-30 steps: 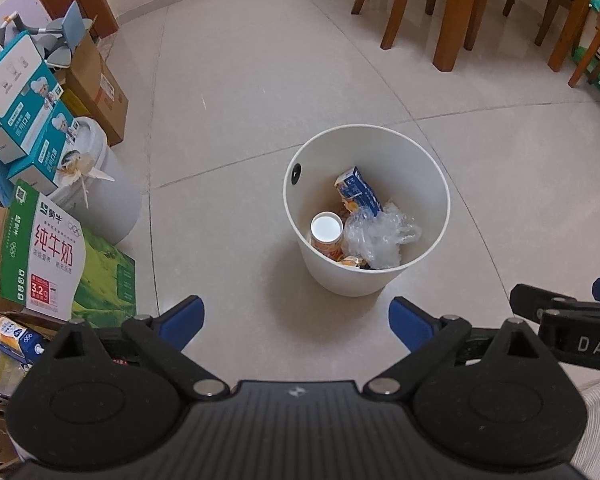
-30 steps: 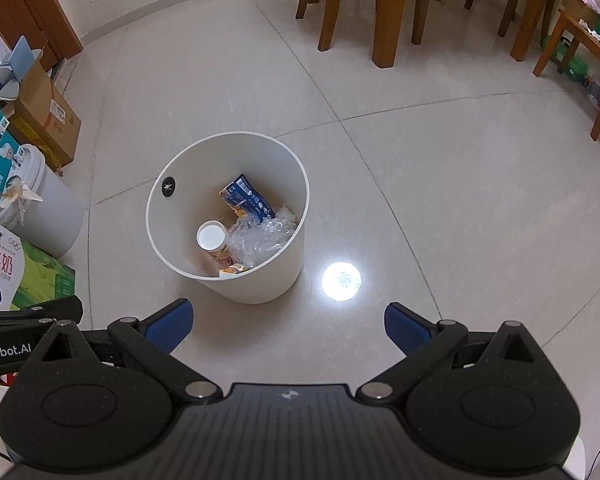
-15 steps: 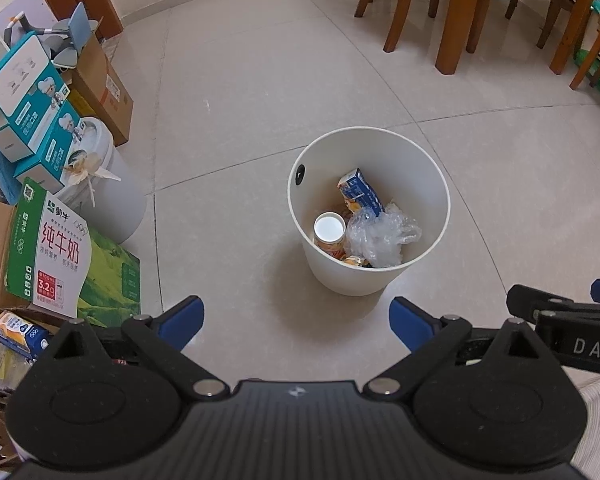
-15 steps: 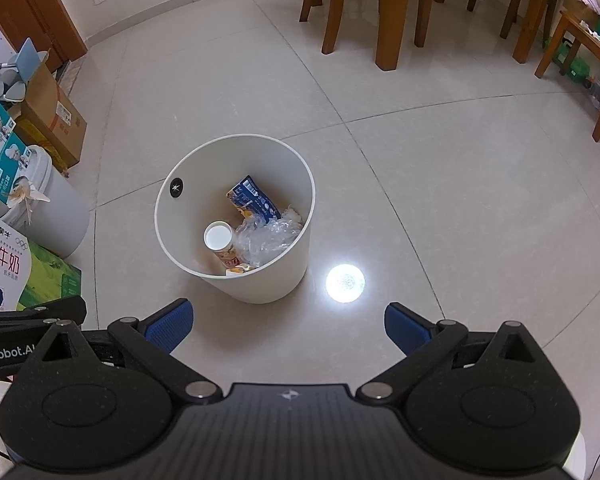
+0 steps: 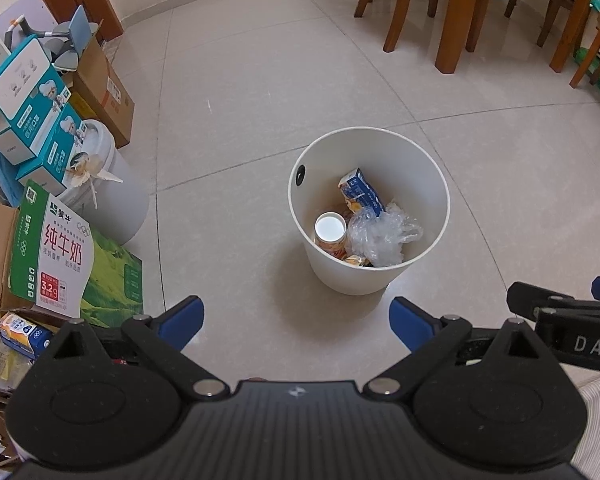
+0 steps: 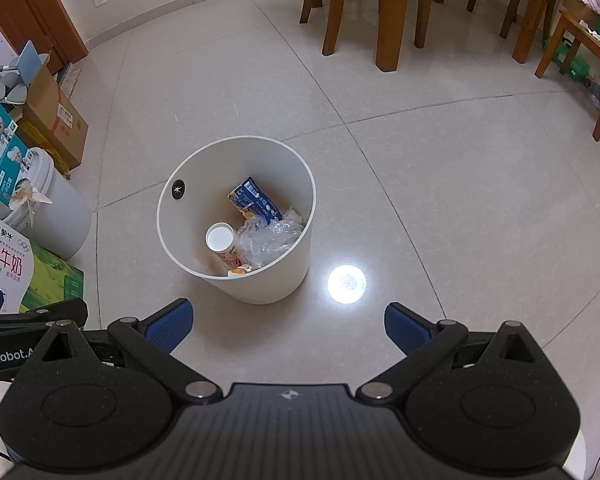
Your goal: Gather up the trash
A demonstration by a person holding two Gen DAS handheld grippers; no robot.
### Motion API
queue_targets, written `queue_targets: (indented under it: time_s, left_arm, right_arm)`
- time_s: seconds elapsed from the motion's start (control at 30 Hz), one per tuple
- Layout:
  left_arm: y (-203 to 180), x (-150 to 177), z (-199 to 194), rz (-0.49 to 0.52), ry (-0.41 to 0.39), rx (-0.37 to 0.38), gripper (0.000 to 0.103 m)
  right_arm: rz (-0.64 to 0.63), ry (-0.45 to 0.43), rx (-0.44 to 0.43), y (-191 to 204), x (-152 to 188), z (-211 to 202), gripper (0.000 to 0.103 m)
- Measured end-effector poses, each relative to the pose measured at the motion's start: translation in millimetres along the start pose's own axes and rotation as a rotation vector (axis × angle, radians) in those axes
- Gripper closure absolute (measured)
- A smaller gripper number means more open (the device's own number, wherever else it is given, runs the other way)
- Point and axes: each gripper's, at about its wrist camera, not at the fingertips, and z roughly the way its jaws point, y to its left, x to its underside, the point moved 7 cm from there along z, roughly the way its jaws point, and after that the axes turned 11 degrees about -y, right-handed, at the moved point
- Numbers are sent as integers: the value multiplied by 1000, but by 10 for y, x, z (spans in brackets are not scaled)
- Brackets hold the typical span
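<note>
Bin (image 5: 428,184) holds trash — both grippers' fingers (image 6: 168,326) spread, empty.

White bin (image 5: 380,280) upright, seemingly part-filled with trash (image 5: 376,232)

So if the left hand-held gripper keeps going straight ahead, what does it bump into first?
Probably the round white plastic trash bin. The left hand-held gripper is open and empty, with bare floor tile between them. Depth is hard to judge, so it could hit the floor first.

milk carton box (image 5: 56,252), white bucket (image 5: 112,200); wooden chairs (image 6: 380,8) — tiled floor (image 6: 440,180)
</note>
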Motion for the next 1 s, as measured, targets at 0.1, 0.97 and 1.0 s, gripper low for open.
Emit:
queue_targets:
  time_s: [0.1, 0.97, 1.0]
  left_arm:
    - [-6, -6, -9, 1, -1, 0, 4]
    - [-7, -20, -28, 4, -3, -4, 4]
    - [-8, -20, -28, 5, -3, -3, 4]
  right_arm:
    - [4, -1, 1, 2, -1, -3, 0]
    - [0, -6, -2, 16, -17, -23, 0]
    - [2, -5, -1, 20, -14, -20, 0]
